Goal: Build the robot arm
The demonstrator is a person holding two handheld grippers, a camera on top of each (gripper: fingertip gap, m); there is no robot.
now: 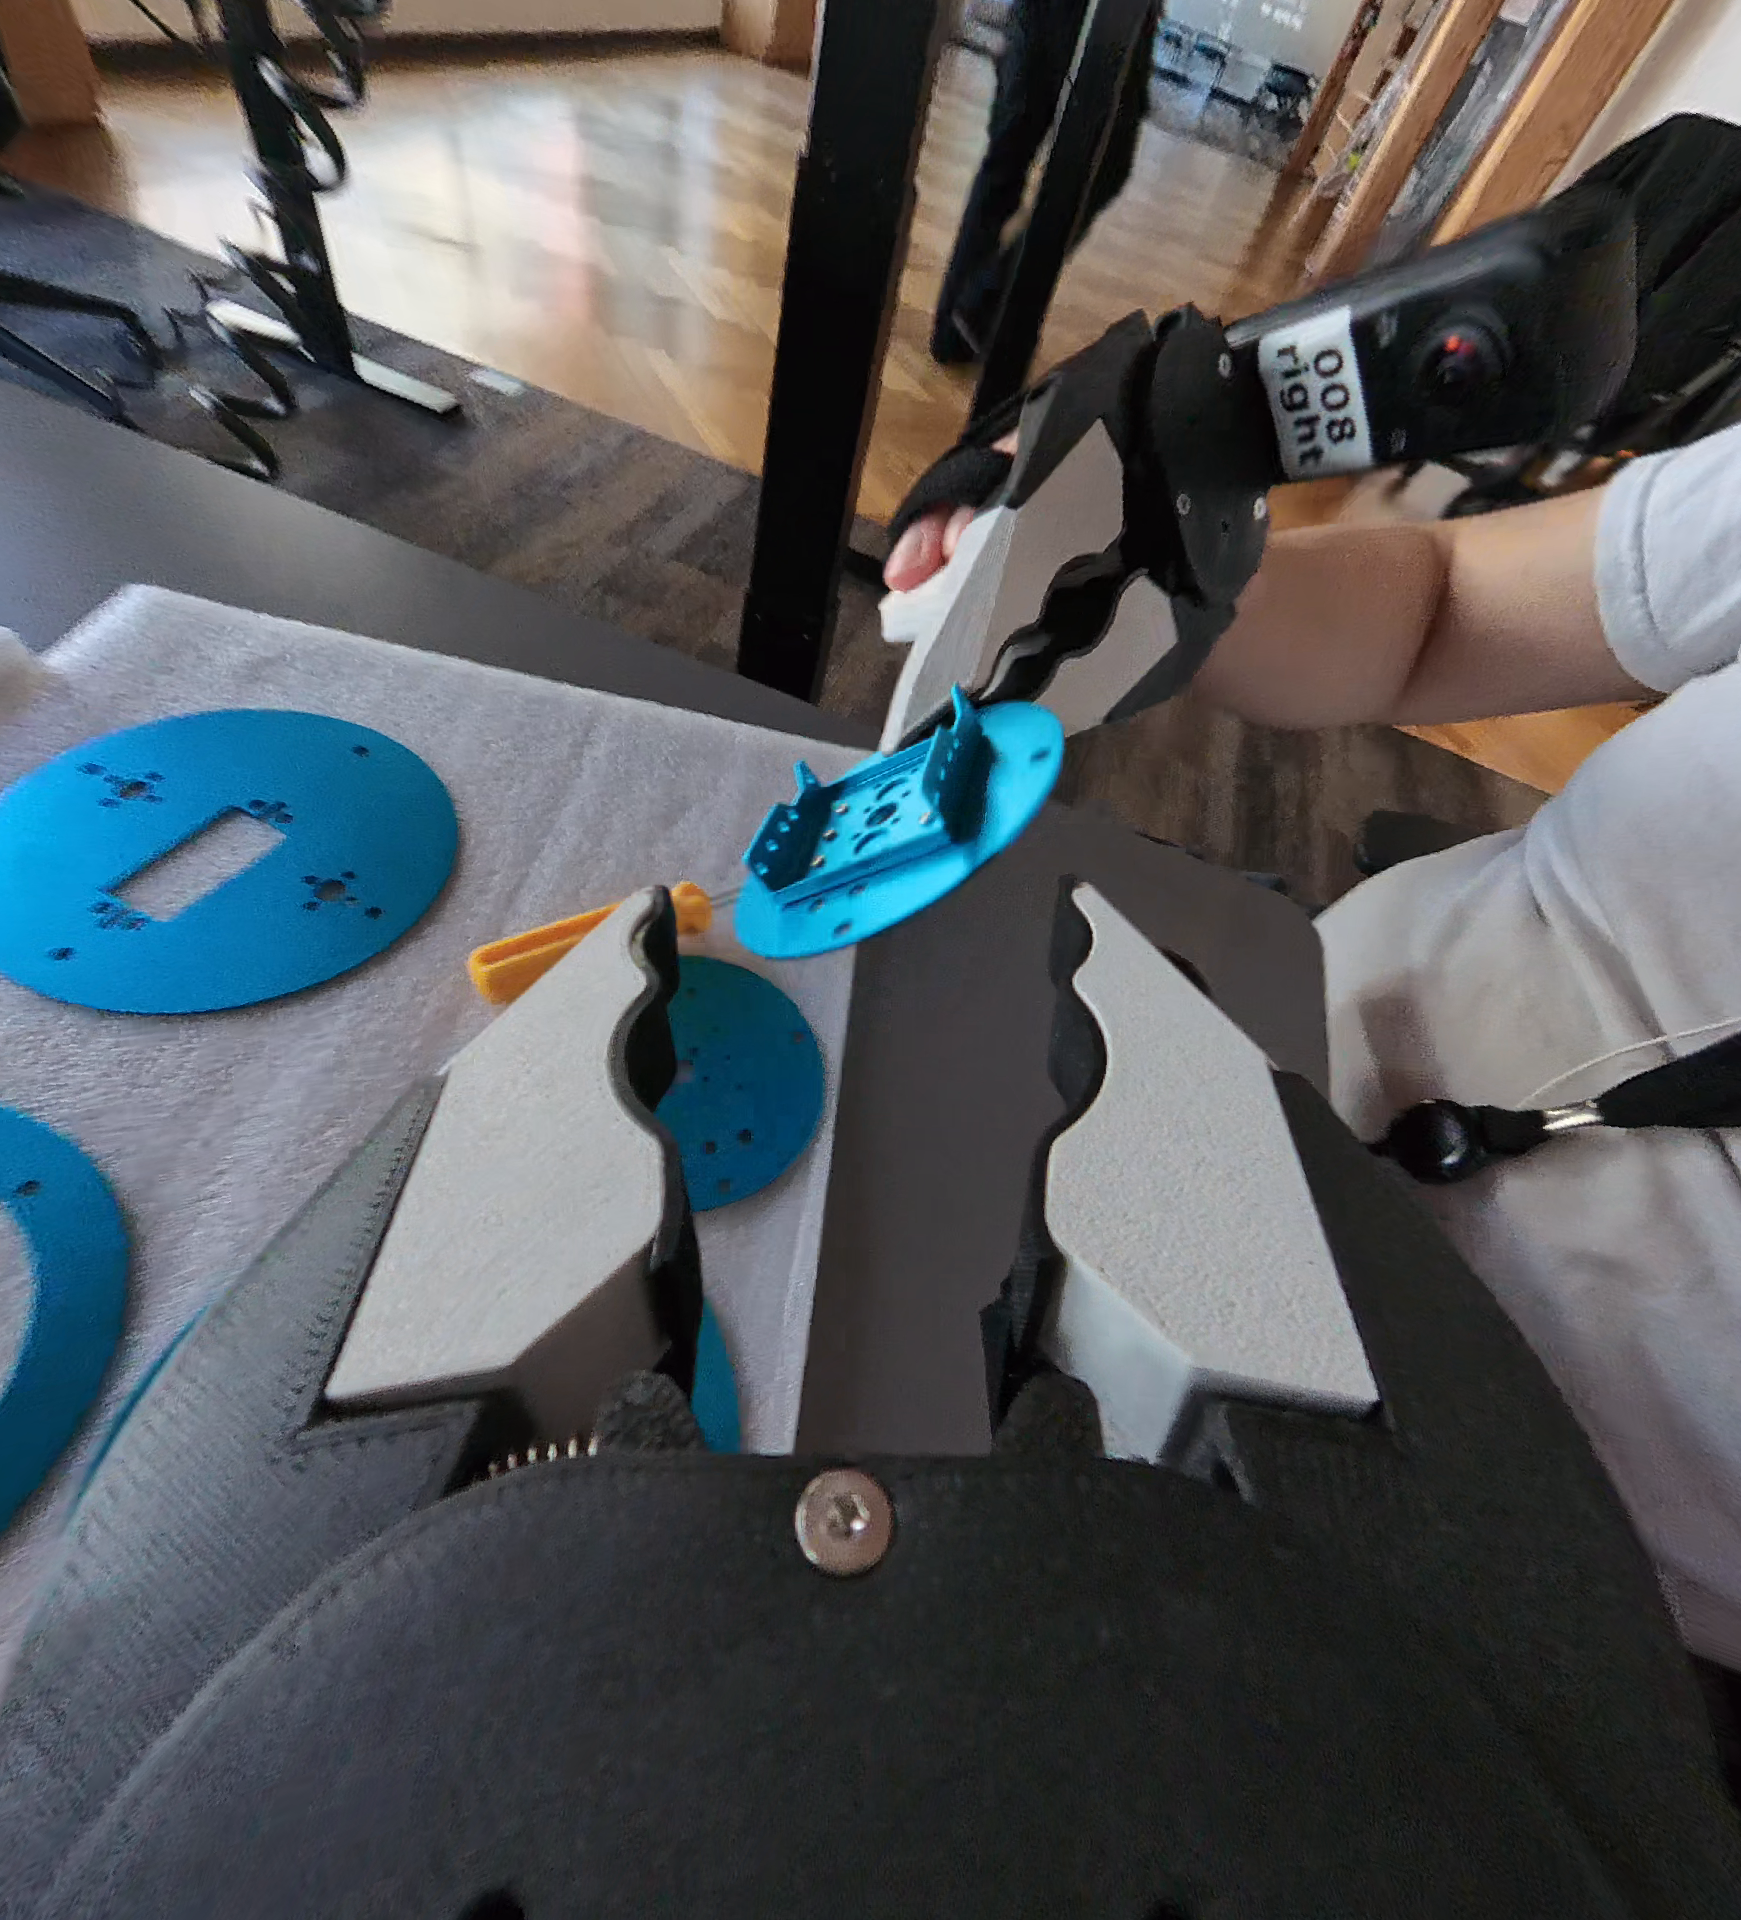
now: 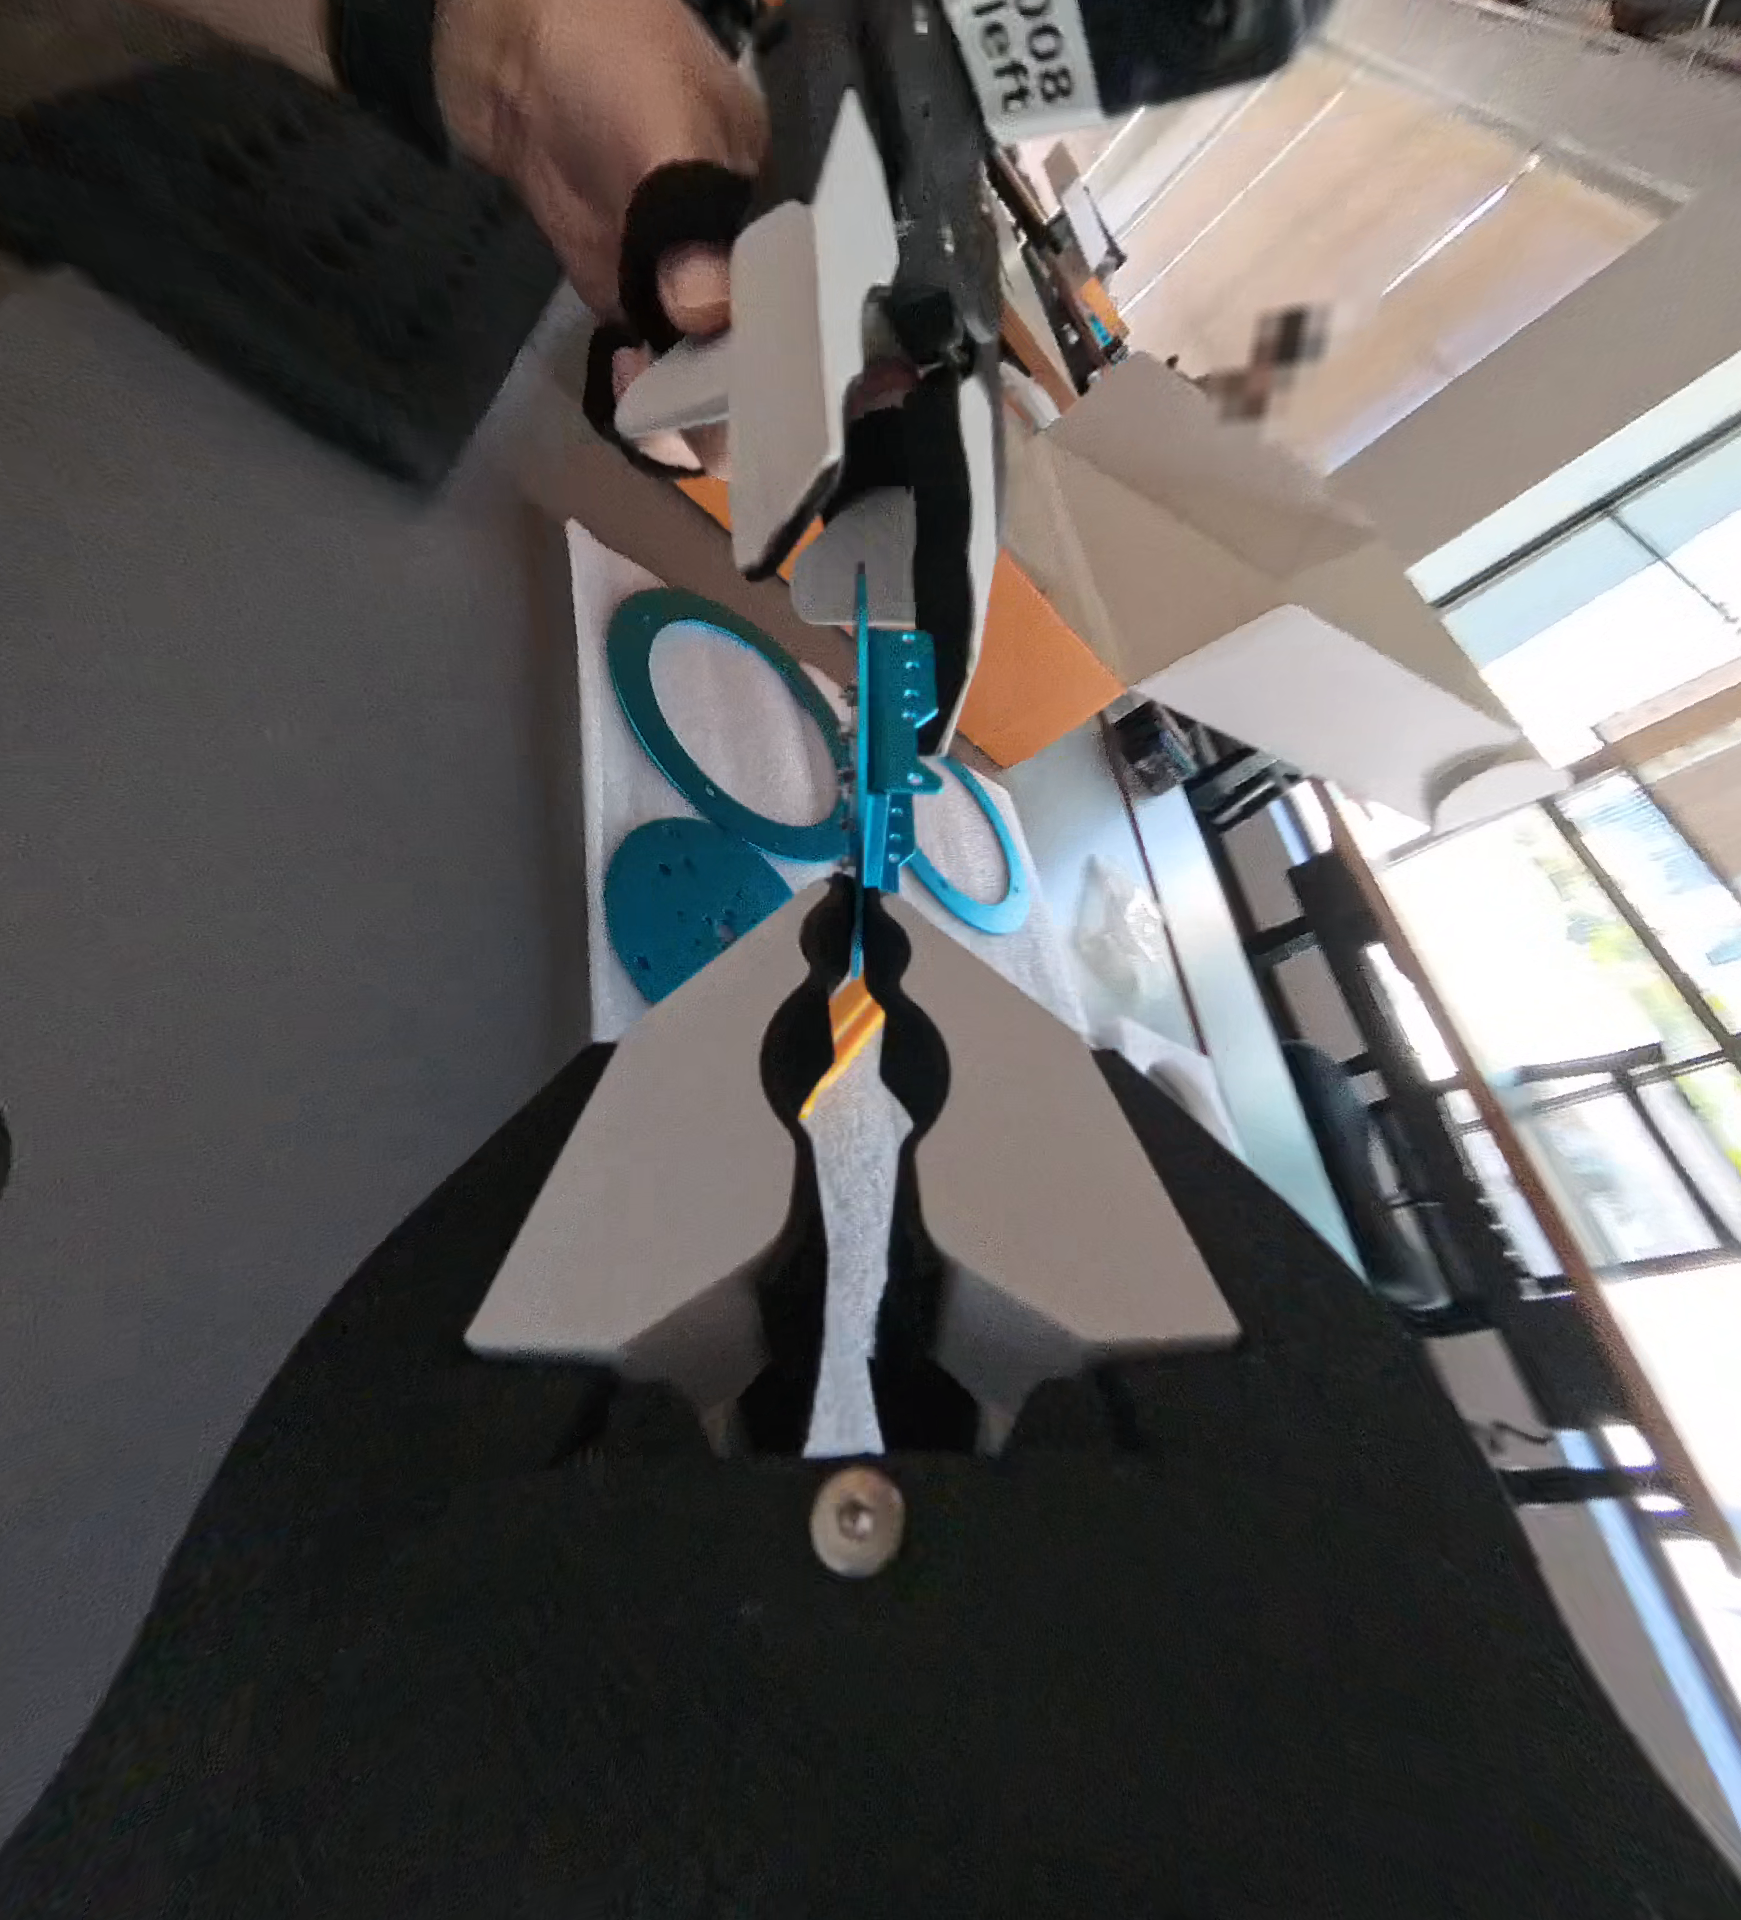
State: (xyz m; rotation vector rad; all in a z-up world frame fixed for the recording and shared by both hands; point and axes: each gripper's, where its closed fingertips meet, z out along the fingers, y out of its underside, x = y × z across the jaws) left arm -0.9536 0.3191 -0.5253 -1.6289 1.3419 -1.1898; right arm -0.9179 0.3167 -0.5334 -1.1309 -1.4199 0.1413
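My right gripper (image 2: 861,894) is shut on the rim of a small blue disc with a U-shaped bracket screwed onto it (image 2: 887,727), which I see edge-on. In the left wrist view the right gripper (image 1: 991,707) holds this disc and bracket (image 1: 897,821) tilted in the air above the edge of the white foam sheet (image 1: 554,727). My left gripper (image 1: 866,904) is open and empty, its fingertips just short of the disc's near rim. It also shows in the right wrist view (image 2: 876,561), at the disc's far edge.
On the foam lie a large blue disc with a rectangular slot (image 1: 201,862), a small dark blue disc (image 1: 741,1081), a blue ring (image 1: 45,1299), a second ring (image 2: 980,862) and an orange tool (image 1: 554,945). A black post (image 1: 824,312) stands behind the black table (image 1: 222,520).
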